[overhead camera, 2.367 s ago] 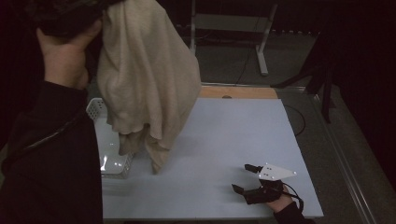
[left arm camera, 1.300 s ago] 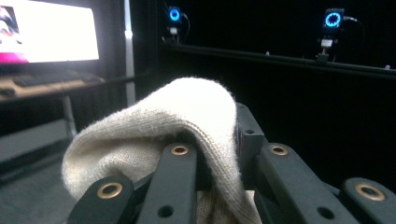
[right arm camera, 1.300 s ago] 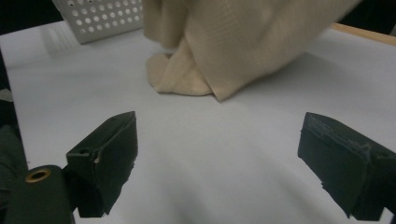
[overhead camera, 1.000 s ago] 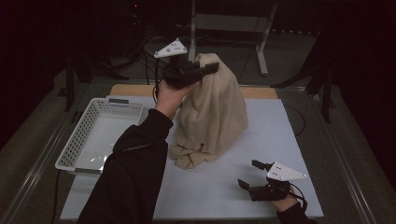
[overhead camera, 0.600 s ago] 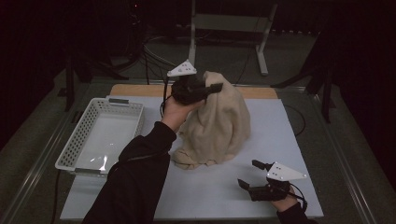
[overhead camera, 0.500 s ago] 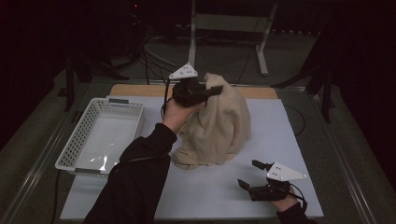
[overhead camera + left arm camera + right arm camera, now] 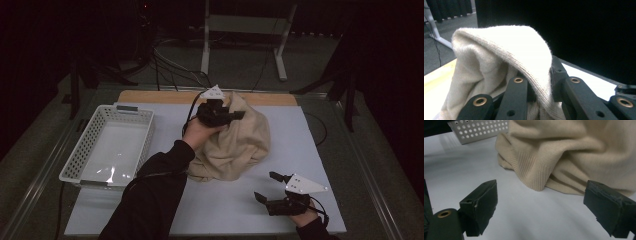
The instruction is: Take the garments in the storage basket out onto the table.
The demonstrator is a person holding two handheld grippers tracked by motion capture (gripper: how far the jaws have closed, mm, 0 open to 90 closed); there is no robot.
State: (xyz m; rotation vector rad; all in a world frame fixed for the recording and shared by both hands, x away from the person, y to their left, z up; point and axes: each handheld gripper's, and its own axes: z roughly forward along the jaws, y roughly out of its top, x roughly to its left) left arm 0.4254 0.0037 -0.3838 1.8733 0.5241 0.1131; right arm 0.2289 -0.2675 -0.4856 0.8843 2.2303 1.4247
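- The bench (image 7: 320,150) has a pale top and a wooden strip along its far edge.
- A white perforated basket (image 7: 107,145) sits on it, well to the left of the left hand-held gripper (image 7: 220,114).
- A beige sweater (image 7: 235,150) heaps on it, between the two hand-held grippers, its hem on the bench just ahead of the right hand-held gripper (image 7: 270,187).

Basket (image 7: 107,147) left of the sweater (image 7: 237,145) — both on the table (image 7: 225,215) (sweater mid-table).
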